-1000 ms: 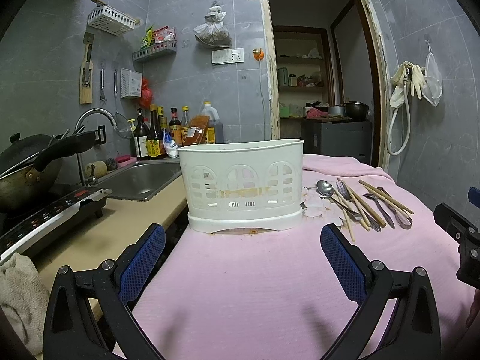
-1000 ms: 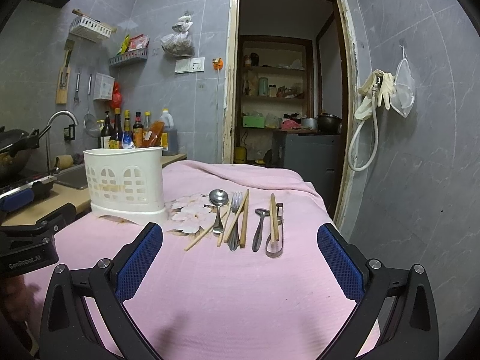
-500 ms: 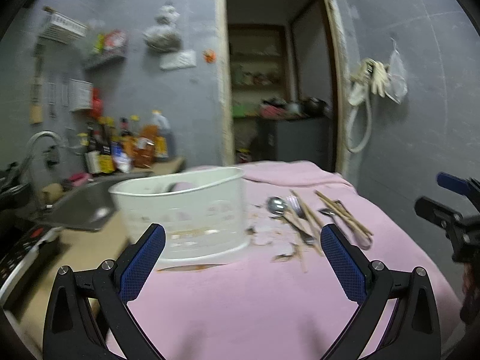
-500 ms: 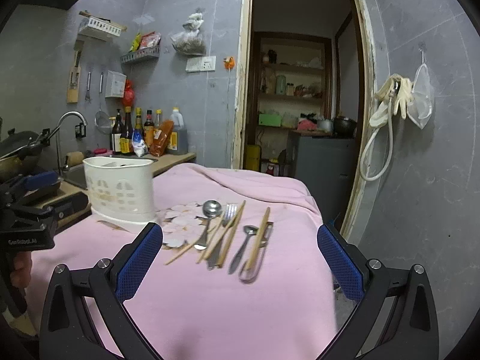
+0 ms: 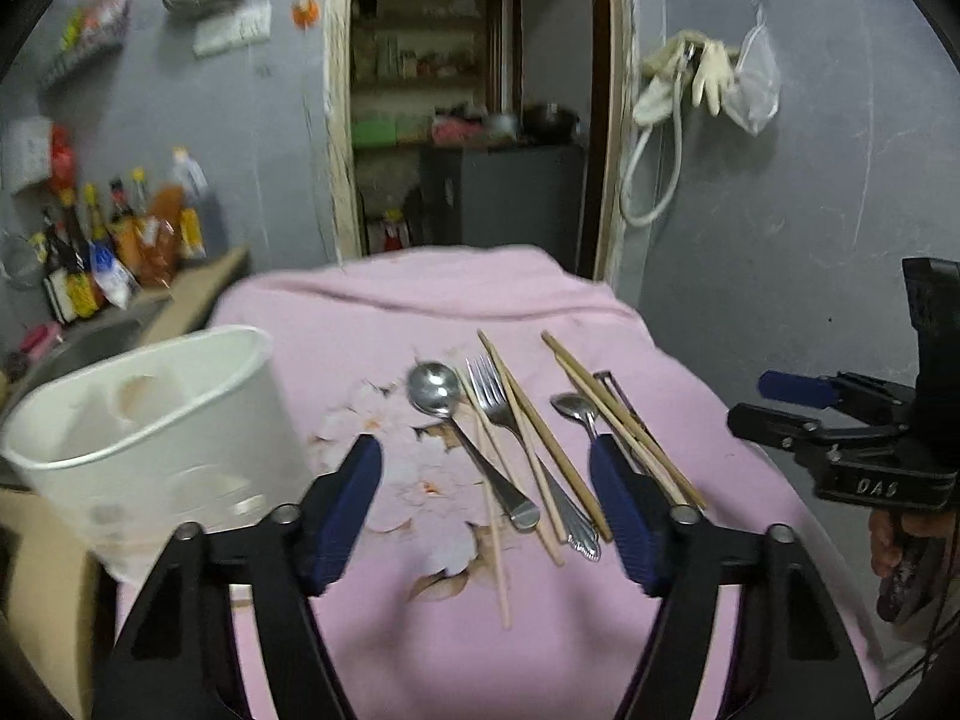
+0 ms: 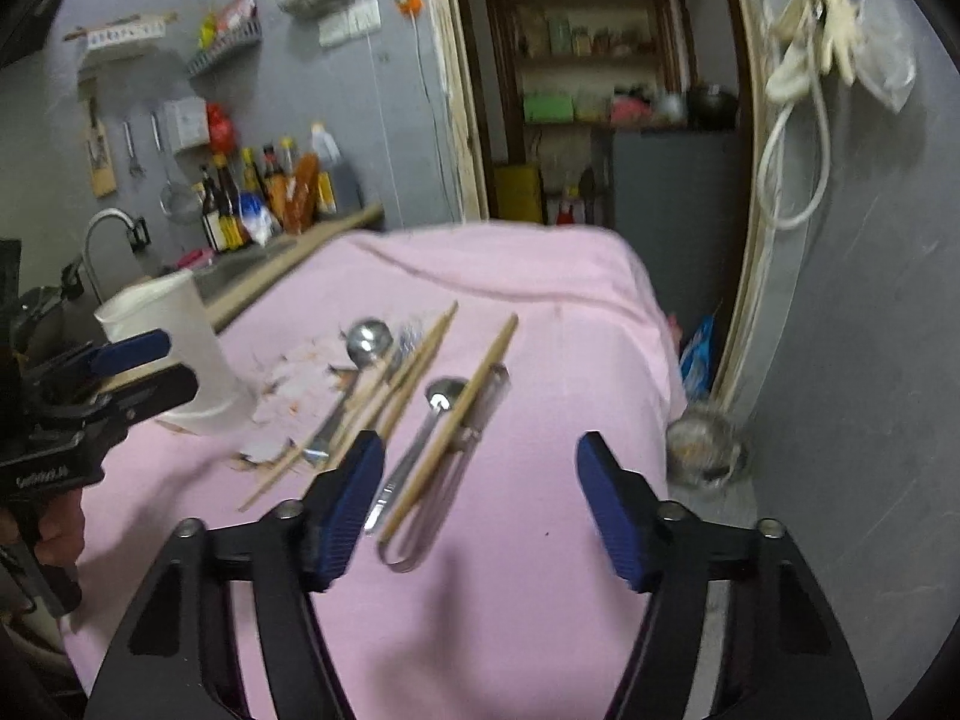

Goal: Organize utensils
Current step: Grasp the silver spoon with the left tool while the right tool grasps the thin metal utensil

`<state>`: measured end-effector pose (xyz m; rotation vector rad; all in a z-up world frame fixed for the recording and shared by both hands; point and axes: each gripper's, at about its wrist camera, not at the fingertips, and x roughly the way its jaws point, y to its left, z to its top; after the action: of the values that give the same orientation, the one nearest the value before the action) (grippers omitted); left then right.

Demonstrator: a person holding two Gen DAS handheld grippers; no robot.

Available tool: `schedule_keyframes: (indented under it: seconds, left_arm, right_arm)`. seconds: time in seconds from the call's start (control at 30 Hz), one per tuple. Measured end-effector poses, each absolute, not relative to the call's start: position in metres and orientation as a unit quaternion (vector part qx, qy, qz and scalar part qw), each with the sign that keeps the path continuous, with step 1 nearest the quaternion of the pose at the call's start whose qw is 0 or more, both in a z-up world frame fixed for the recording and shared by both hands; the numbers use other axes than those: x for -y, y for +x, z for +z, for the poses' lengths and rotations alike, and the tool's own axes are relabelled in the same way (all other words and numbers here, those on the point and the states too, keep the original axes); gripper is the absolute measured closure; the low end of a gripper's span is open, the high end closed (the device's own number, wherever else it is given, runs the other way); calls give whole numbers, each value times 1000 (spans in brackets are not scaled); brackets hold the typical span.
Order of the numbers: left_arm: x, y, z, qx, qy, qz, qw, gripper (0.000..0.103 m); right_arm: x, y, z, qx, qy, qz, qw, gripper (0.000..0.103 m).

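A white utensil caddy [image 5: 150, 420] stands at the left on the pink cloth [image 5: 420, 630]; it also shows in the right wrist view [image 6: 180, 348]. Utensils lie in a row: a large spoon [image 5: 435, 387], a fork [image 5: 489, 387], wooden chopsticks [image 5: 540, 438], a small spoon [image 5: 573, 405] and metal tongs [image 6: 456, 450]. My left gripper [image 5: 486, 507] is open and empty, low over the large spoon and fork. My right gripper [image 6: 474, 504] is open and empty above the small spoon [image 6: 441, 399] and tongs.
Sauce bottles [image 5: 108, 240] and a sink [image 5: 78, 348] line the counter at the left. A doorway [image 5: 468, 120] opens behind the table. A hose and gloves [image 5: 690, 72] hang on the right wall. A metal bowl [image 6: 702, 450] sits on the floor past the table's right edge.
Both grippers have moved forward and tilted down over the utensils. The left one has swung right, away from the caddy. Both jaws have narrowed but stay open.
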<state>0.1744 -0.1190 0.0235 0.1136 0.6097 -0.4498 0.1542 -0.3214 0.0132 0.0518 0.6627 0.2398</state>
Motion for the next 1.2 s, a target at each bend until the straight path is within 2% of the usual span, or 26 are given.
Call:
schedule_keyframes:
  seconds: [0.07, 0.37, 0.53, 1.1, 1.2]
  left_arm:
    - [126, 191, 17, -316, 56, -211, 923, 48]
    - [144, 251, -2, -343, 66, -163, 923, 54]
    - [138, 272, -11, -351, 64, -148, 922, 60]
    - [128, 310, -33, -420, 26, -140, 896, 60]
    - [126, 321, -42, -447, 11, -139, 884, 60]
  right_arm:
    - [325, 168, 5, -345, 27, 122, 930, 54]
    - [327, 223, -18, -404, 33, 154, 901, 71]
    - [324, 240, -25, -420, 31, 159, 893, 72]
    - [307, 259, -26, -435, 35, 170, 884, 72]
    - [308, 257, -26, -434, 41, 174, 883, 79]
